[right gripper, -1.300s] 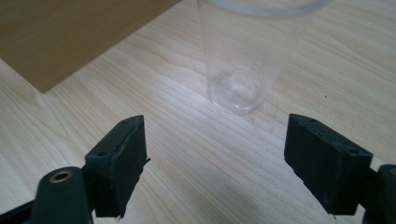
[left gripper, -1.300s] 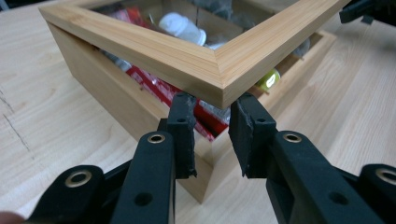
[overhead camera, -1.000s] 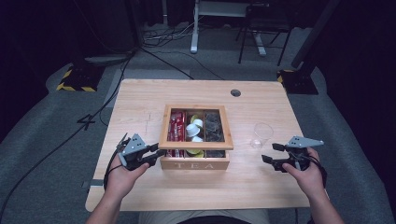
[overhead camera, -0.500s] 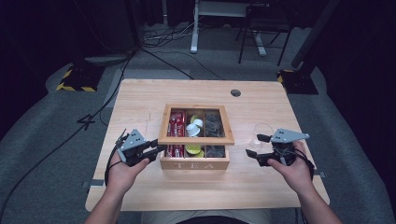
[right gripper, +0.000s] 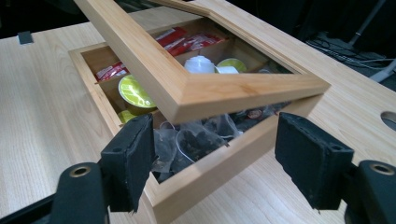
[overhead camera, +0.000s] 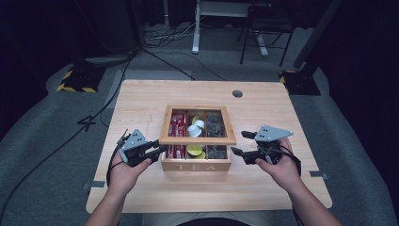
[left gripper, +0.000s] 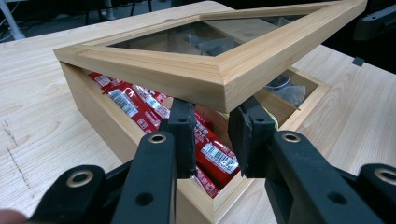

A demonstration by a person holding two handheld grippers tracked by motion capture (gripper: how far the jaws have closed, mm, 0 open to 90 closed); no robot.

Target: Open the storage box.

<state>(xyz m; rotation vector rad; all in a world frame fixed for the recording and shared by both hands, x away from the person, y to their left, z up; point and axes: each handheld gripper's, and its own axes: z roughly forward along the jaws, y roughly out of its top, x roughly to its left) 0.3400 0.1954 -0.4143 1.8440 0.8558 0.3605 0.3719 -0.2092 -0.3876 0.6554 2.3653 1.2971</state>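
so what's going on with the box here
A person works a wooden tea box with two handheld grippers. The glass-panelled lid is partly raised; the left gripper is under its corner, jaws slightly apart, seemingly propping it. The right gripper is wide open at the other front corner. Inside lie red packets, pods and tea bags.

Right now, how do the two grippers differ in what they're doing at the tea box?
The left gripper has its jaws close together under the raised lid, propping it; the right gripper has its jaws spread wide and touches nothing. The left sits at the tea box's left front corner, the right at its right side. Both are hand-held, with black jaws.
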